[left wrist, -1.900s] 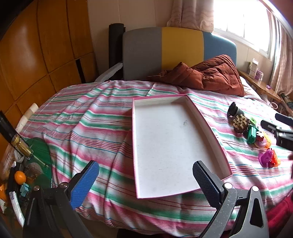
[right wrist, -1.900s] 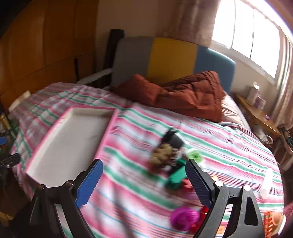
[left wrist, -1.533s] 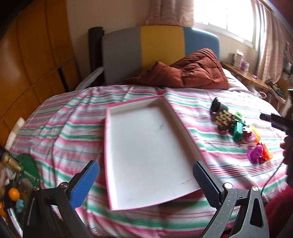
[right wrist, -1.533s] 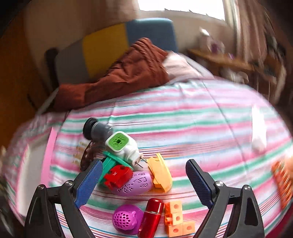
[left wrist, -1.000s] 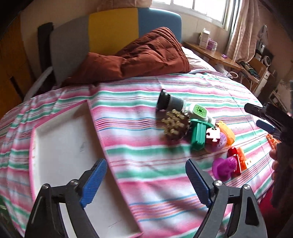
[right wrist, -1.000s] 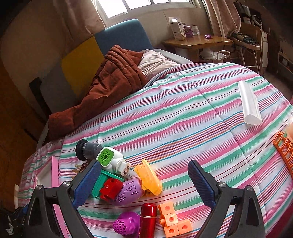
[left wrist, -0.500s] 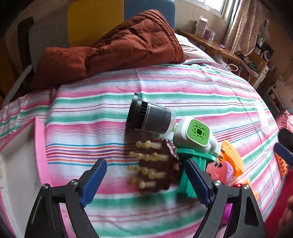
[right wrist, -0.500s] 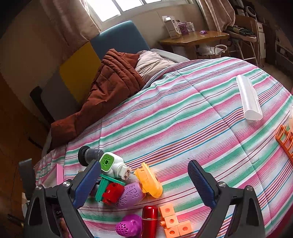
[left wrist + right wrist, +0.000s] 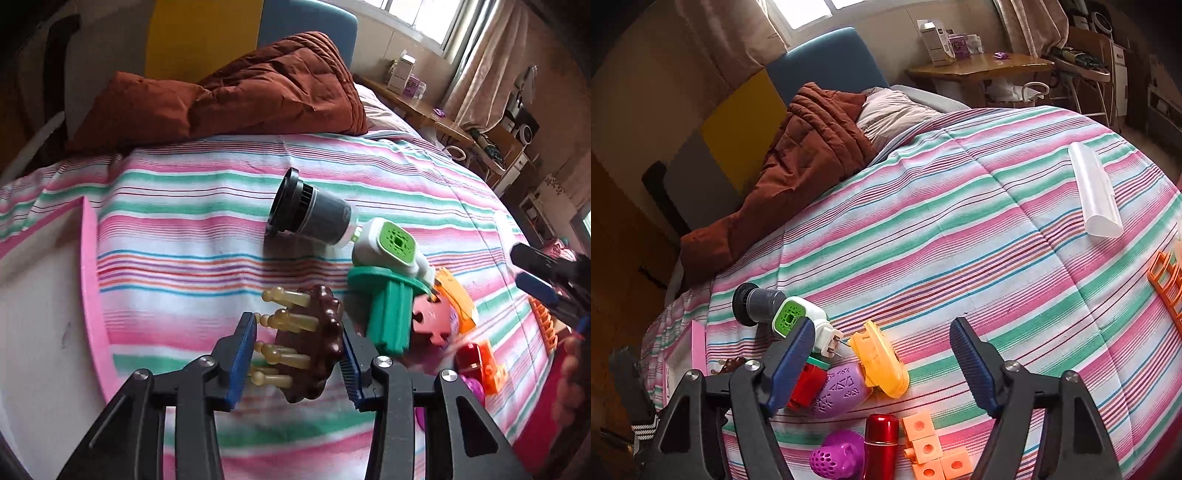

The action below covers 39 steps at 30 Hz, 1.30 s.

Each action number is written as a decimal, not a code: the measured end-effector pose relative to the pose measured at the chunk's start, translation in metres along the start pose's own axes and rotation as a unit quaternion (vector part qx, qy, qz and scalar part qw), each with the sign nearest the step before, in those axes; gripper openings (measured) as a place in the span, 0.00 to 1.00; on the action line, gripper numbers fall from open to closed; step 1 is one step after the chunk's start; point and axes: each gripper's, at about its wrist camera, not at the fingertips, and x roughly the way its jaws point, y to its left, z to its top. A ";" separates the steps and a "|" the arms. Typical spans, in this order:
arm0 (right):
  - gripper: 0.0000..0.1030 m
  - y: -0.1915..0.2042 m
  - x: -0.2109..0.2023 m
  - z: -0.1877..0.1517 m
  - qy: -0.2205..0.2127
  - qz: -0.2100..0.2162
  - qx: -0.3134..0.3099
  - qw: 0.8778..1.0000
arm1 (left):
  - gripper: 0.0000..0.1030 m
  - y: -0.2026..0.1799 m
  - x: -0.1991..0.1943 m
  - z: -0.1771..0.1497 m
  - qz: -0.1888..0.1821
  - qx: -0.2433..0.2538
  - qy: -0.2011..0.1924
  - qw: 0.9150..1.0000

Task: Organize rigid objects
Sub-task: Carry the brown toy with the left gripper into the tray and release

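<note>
Between the left hand-held gripper (image 9: 297, 354) fingers: brush (image 9: 308, 350); tray (image 9: 44, 314) to its left, toys on bed (image 9: 192, 229) to its right.

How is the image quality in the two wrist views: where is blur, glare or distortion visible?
Left wrist view: the brown massage brush between the fingers of the left hand-held gripper is sharp; the red and purple toys at lower right are smeared; the window is overexposed. Right wrist view: mostly sharp; the striped bedspread bulges from fisheye distortion; corners are darkened.
</note>
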 end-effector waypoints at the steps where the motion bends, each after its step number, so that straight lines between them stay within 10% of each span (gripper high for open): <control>1: 0.71 -0.002 0.000 0.000 0.001 -0.001 0.004 1.000 | 0.42 -0.002 -0.004 -0.003 -0.007 0.003 -0.001 1.000; 13: 0.66 -0.019 0.017 -0.002 0.046 -0.011 0.049 0.998 | 0.42 -0.033 -0.054 -0.063 -0.037 0.044 -0.009 0.998; 22: 0.35 -0.010 0.028 -0.009 0.069 -0.022 0.022 0.997 | 0.42 -0.047 -0.085 -0.096 -0.044 0.074 -0.014 0.996; 39: 0.37 0.020 0.072 -0.017 0.106 -0.063 -0.077 0.989 | 0.42 -0.030 -0.119 -0.111 -0.065 0.056 -0.043 0.995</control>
